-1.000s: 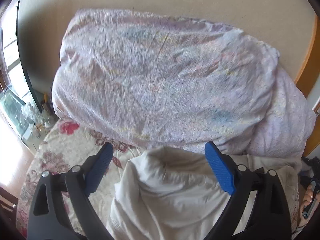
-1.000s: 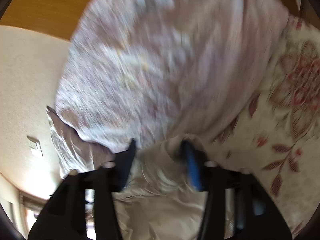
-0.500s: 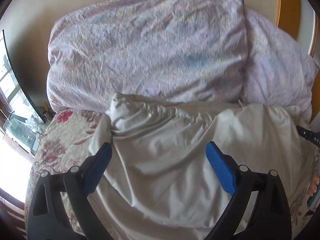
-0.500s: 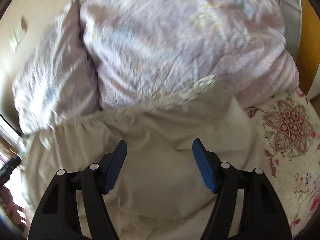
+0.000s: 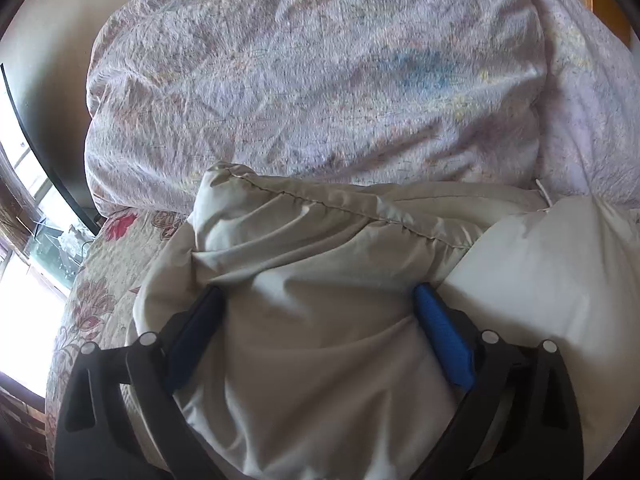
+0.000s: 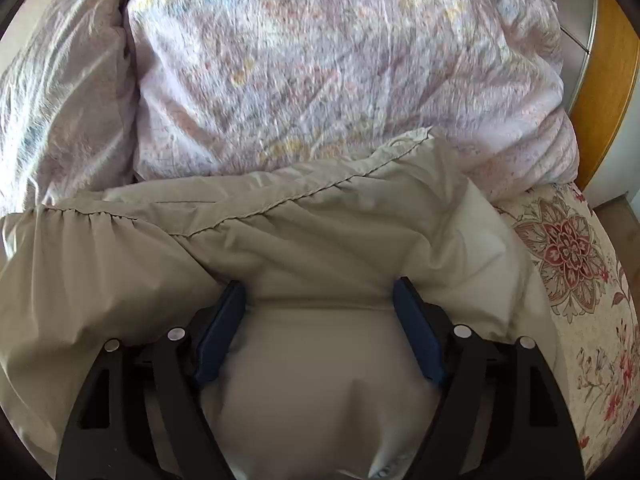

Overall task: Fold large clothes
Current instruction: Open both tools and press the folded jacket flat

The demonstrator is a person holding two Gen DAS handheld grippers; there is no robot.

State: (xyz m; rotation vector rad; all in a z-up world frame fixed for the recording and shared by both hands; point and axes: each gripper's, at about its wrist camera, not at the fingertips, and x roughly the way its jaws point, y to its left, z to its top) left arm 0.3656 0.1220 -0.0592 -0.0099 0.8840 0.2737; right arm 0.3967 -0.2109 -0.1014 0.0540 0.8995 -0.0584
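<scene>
Both grippers are sinking onto the beige garment [image 5: 320, 320] since a second ago. We are finding the left gripper [image 5: 316, 312] opening wide, cloth bulging between its jaws, unclamped; the right gripper [image 6: 318, 308] is likewise opening over it. Its gathered hem [image 6: 248, 212] is running nine to three at twelve o'clock, against the lilac duvet [image 6: 340, 60].

Daylight floods in from a blown-out window [image 5: 16, 280] at the left edge. Both fisheye views bend strongly, corners black. Soft shadows fill cloth folds; distant bedding [image 6: 340, 72] looks slightly blurred.
</scene>
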